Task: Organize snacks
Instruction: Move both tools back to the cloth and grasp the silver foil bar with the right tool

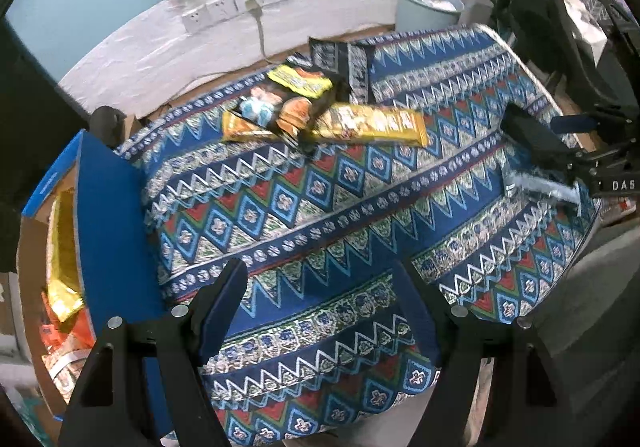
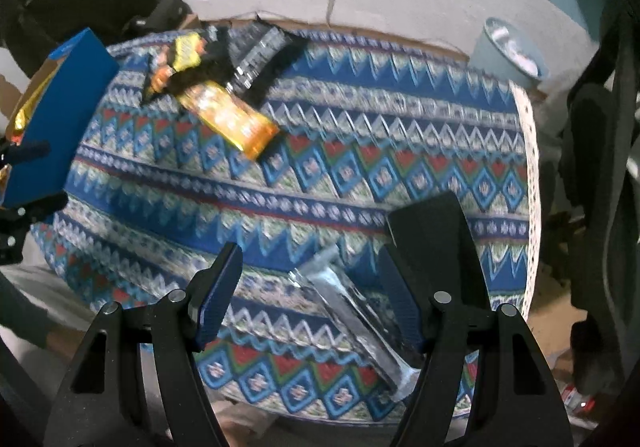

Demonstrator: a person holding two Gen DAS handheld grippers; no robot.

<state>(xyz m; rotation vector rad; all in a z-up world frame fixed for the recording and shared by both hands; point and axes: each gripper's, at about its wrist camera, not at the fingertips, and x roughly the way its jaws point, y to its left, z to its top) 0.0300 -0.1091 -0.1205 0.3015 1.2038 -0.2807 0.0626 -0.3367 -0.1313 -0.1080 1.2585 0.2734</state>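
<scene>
Left wrist: left gripper (image 1: 320, 299) is held open, empty; snack pile (image 1: 304, 107) lies far ahead, yellow bar (image 1: 376, 125) long axis crosswise.

Right wrist: right gripper (image 2: 310, 287) is spread open around a silver packet (image 2: 352, 311), axis probably diagonal, blurred. Right is nearer.

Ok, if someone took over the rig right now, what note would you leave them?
Left gripper: open, empty, above the patterned tablecloth.
Right gripper: open, a silver packet lies on the cloth between its fingers, not gripped.
Blue box at the table's left edge already holds yellow and orange packets.
Left to do: the silver packet, plus the pile at the far edge: yellow bar, black bag, dark packet.
</scene>
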